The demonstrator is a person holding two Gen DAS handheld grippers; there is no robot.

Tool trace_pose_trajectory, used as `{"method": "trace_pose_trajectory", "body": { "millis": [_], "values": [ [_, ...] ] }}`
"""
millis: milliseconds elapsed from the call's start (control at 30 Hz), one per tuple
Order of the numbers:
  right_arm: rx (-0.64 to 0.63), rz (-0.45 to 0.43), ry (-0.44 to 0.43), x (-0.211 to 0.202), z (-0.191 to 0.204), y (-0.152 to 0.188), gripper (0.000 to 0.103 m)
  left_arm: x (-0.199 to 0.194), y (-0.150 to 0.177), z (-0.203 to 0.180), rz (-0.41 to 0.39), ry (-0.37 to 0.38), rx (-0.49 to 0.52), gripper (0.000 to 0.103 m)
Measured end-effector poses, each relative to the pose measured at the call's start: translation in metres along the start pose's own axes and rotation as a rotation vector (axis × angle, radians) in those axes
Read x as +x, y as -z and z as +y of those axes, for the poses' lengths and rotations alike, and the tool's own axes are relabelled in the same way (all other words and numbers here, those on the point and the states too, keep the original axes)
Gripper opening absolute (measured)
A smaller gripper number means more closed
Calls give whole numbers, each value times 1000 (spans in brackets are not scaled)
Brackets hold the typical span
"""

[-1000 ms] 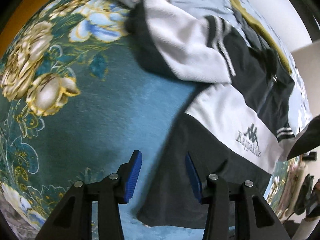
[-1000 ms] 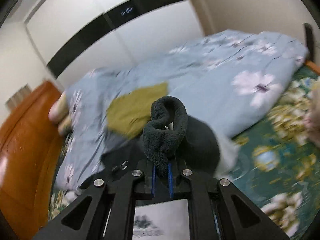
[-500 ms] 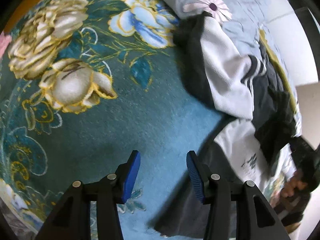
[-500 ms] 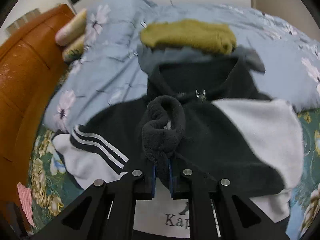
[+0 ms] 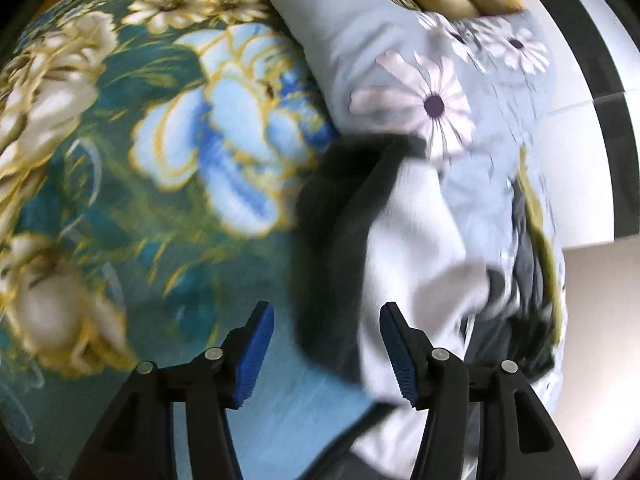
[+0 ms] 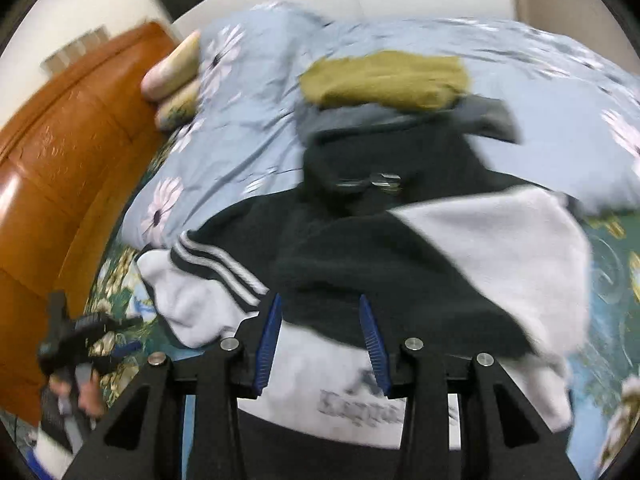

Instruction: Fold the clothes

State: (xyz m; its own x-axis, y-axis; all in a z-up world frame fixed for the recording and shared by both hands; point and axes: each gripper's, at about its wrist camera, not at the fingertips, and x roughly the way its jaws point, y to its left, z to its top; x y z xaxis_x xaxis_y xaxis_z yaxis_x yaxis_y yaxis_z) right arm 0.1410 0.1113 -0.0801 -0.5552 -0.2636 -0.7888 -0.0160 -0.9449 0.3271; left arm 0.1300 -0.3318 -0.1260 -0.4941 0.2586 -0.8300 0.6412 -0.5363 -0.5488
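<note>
- While both views were motion-blurred, the black-and-white fleece jacket [image 6: 400, 264] lay spread on the bed's teal floral blanket [image 5: 120, 200], collar toward 12 o'clock in the right wrist view.
- Right gripper [image 6: 322, 338]: jaws spread, nothing pinched, hovering over the jacket's black sleeve and the white panel with dark lettering.
- Left gripper [image 5: 328, 354]: jaws spread, empty; the jacket's dark edge and white sleeve [image 5: 404, 248] sat between them and ran toward 12 o'clock.
- Striped sleeve [image 6: 192, 284] lay at 9 o'clock of the right gripper, on the blanket.
- Olive garment [image 6: 384, 80] and grey garment [image 6: 480, 116] sat at 12 o'clock, just beyond the collar, on the light-blue daisy duvet [image 6: 248, 120].
- Orange wooden headboard [image 6: 72, 152] at 9–10 o'clock; pillows [image 6: 172, 80] beside it.
- Left gripper also showed at 8 o'clock in the right wrist view, held in a hand [image 6: 76, 392].
</note>
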Motion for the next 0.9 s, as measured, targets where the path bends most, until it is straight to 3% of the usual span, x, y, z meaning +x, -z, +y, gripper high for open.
{"method": "trace_pose_trajectory", "body": {
  "millis": [100,200,267,300,433,600,700,800,900],
  "values": [
    [108,-18,31,-18,-38,15,42,15,-19,-12,-45,2,7,61],
    [217,-30,46,-33,-71,32,42,28,-26,-28,-80,-99,94,60],
    [266,-39,56,-42,-88,41,42,35,-25,-38,-88,-160,147,37],
    [287,-40,56,-43,-94,46,42,34,-24,-40,-91,-170,144,15],
    [362,-33,32,-41,-112,62,42,13,-15,-54,-148,-193,152,5],
    [413,-27,-5,-40,-127,76,42,-51,10,-115,-296,-139,350,5],
    [451,-30,-18,-39,-136,80,42,-84,33,-152,-318,-60,484,5],
    [480,-52,-31,-41,-142,82,42,-85,78,-206,-295,-16,677,5],
    [501,-68,-37,-44,-147,84,42,-42,126,-247,-197,6,796,5]
  ]
}}
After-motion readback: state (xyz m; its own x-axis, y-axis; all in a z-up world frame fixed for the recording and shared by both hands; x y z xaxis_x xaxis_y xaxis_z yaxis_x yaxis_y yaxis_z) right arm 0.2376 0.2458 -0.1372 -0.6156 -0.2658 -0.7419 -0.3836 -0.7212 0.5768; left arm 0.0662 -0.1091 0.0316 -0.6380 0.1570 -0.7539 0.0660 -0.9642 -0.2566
